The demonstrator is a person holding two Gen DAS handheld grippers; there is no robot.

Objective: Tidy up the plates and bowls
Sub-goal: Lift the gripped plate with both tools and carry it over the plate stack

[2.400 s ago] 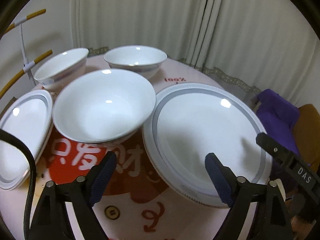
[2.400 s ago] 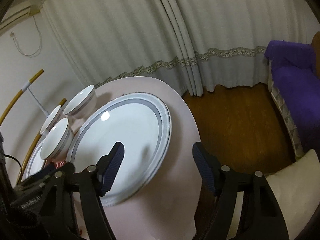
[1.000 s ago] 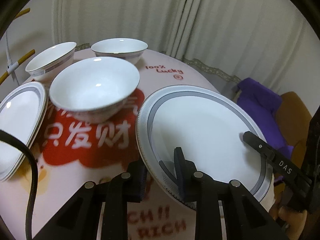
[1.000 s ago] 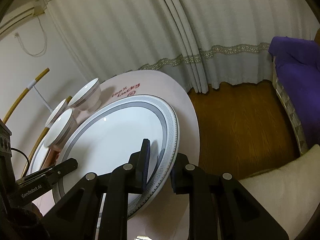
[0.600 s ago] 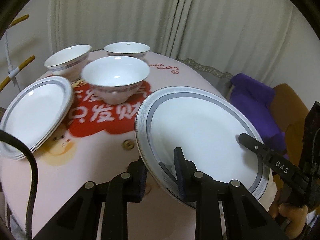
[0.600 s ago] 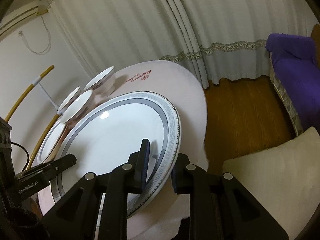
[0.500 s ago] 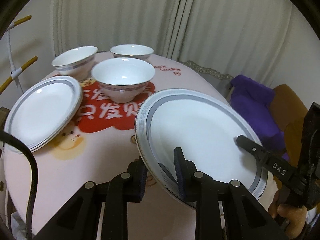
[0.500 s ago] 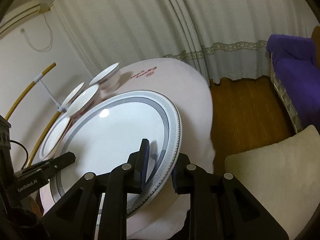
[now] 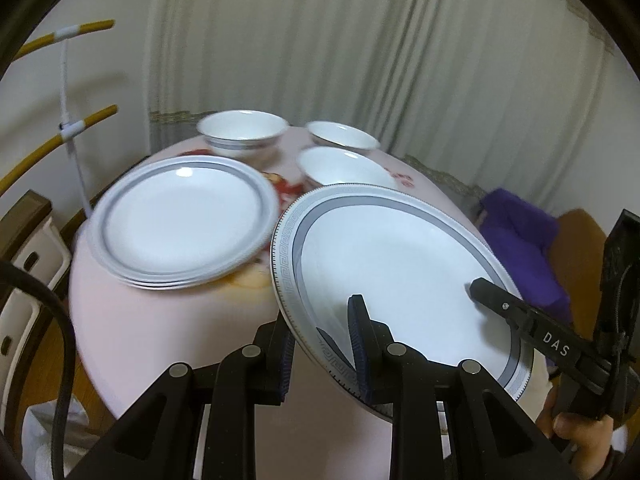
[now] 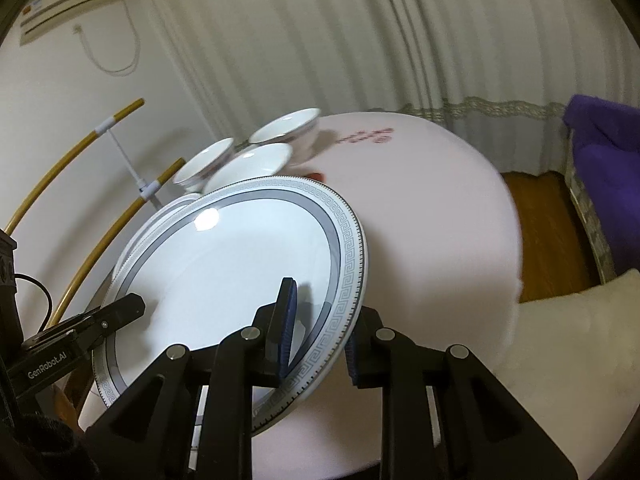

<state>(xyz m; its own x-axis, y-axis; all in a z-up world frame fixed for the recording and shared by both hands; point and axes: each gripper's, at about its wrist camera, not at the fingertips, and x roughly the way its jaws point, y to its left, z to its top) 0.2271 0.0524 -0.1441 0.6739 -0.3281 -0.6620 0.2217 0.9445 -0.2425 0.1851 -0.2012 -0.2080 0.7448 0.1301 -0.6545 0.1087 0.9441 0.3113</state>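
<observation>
Large plate (image 9: 400,268) is held clear of the table (image 9: 168,332) by both grippers, tilted slightly. Left gripper (image 9: 324,340) is clamped on the plate's near rim: one pad lies on the upper face, the other is tucked under the patterned border. Right gripper (image 10: 320,328) is likewise clamped on the opposite rim, one pad on top, the other below the edge. In the left wrist view the right gripper's finger is seen resting on the plate's far right side, with part of a hand (image 9: 576,436) below it.

A stack of smaller plates (image 9: 180,220) is seen on the table, just left of the held plate and lower. Three bowls (image 9: 244,130) are grouped behind, near the table's far edge; the nearest one is partly hidden by the held plate's rim. Background is blurred in places. Curtains (image 9: 360,60) are noted behind the table
</observation>
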